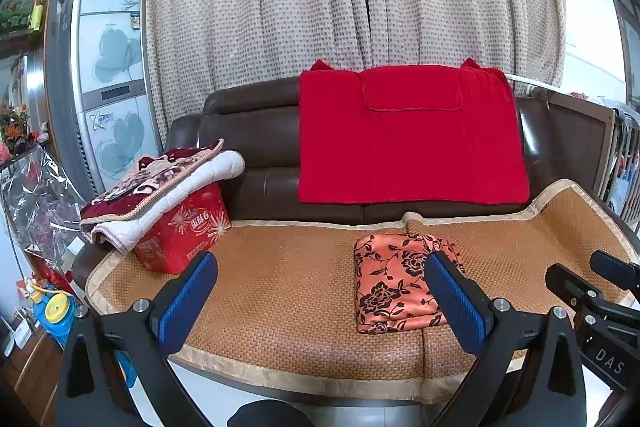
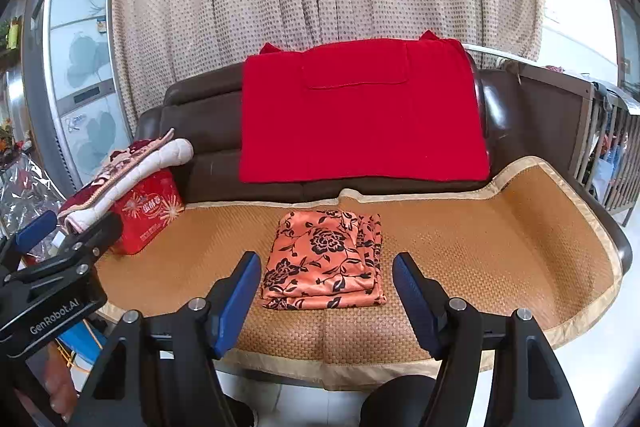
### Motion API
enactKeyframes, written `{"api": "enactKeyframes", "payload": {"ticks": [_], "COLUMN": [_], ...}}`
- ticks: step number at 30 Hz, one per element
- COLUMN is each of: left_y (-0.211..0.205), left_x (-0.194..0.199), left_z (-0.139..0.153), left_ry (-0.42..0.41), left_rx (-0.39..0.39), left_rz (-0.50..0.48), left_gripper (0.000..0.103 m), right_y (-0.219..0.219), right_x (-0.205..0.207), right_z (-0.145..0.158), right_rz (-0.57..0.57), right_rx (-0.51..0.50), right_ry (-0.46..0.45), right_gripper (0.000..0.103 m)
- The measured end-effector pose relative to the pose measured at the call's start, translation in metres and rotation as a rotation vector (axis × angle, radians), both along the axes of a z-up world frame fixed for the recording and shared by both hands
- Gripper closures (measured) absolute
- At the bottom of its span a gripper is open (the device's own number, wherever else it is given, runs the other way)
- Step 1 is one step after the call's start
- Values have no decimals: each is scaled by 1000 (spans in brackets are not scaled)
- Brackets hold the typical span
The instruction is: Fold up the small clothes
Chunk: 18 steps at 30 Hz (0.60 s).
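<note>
An orange garment with black flowers (image 1: pixel 394 283) lies folded into a neat rectangle on the woven mat (image 1: pixel 280 291) that covers the sofa seat; it also shows in the right wrist view (image 2: pixel 324 259). My left gripper (image 1: pixel 320 269) is open and empty, held above the mat's front edge, left of the garment. My right gripper (image 2: pixel 326 269) is open and empty, held in front of the garment, apart from it. The right gripper's body shows at the right edge of the left wrist view (image 1: pixel 596 295).
A red cloth (image 1: pixel 408 135) hangs over the brown sofa back (image 1: pixel 248 131). A red box (image 1: pixel 184 231) with folded blankets (image 1: pixel 160 191) on top stands at the mat's left end. A curtain hangs behind. A wooden crib (image 2: pixel 600 143) stands at right.
</note>
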<state>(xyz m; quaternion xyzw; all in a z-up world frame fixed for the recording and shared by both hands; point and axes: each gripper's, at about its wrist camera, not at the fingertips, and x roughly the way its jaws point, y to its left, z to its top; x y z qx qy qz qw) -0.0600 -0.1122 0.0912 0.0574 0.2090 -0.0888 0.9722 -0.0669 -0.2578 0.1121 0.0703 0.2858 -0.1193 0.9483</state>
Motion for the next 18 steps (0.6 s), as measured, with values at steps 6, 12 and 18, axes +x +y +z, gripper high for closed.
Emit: {"api": "enactKeyframes", "payload": {"ticks": [6, 12, 18], "left_y": [-3, -4, -1], "left_x": [0, 2, 7], "left_z": [0, -1, 0], "left_ry": [1, 4, 7], "left_rx": [0, 0, -10], "left_rz": [-16, -26, -19], "left_gripper": [0, 0, 0], "right_y": [0, 0, 3], "right_x": [0, 1, 4], "right_z": [-2, -1, -3], "right_rz": [-1, -13, -13], "right_rx": [-4, -6, -12], "right_ry": [11, 15, 22], "right_gripper": [31, 31, 31]}}
